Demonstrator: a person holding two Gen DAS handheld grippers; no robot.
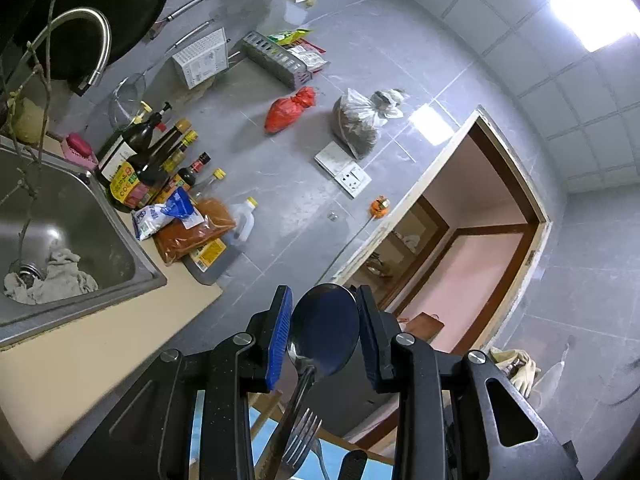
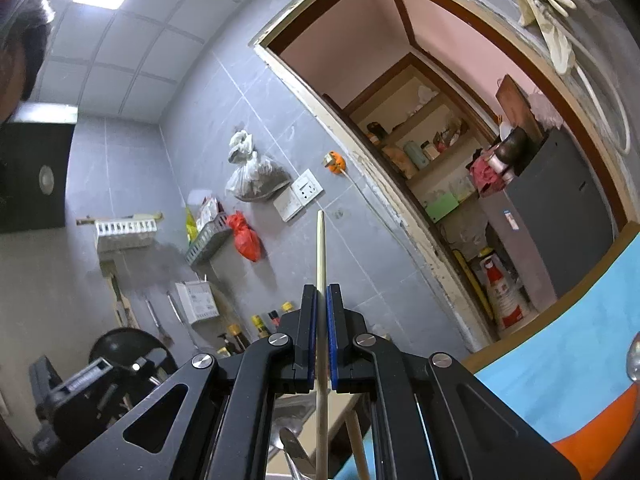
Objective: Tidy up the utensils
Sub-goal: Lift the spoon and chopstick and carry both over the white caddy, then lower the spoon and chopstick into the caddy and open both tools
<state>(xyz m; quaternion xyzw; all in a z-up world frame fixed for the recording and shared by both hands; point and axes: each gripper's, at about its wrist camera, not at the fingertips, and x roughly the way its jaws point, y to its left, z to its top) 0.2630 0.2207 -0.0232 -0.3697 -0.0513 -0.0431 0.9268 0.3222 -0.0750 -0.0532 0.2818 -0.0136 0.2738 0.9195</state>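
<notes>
Midway, I judged: left tongs [image 1: 324, 334] clamped a spoon [image 1: 324, 332], right tongs [image 2: 322, 336] pinched a chopstick [image 2: 321, 256]; both unplaced.

Setting: home kitchen, lived-in. Grey tiled walls are surrounding a steel sink [image 1: 76, 216] with a curved faucet [image 1: 86, 40]. Sauce bottles [image 1: 148, 152] are crowding the desk [image 1: 104, 344] beside it. A black wok [image 1: 108, 4] is hanging above. A doorway [image 2: 436, 152] is opening onto pantry shelves and a grey fridge [image 2: 560, 216].

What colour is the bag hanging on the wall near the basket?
Red bag, clearest in the left wrist view.
</notes>
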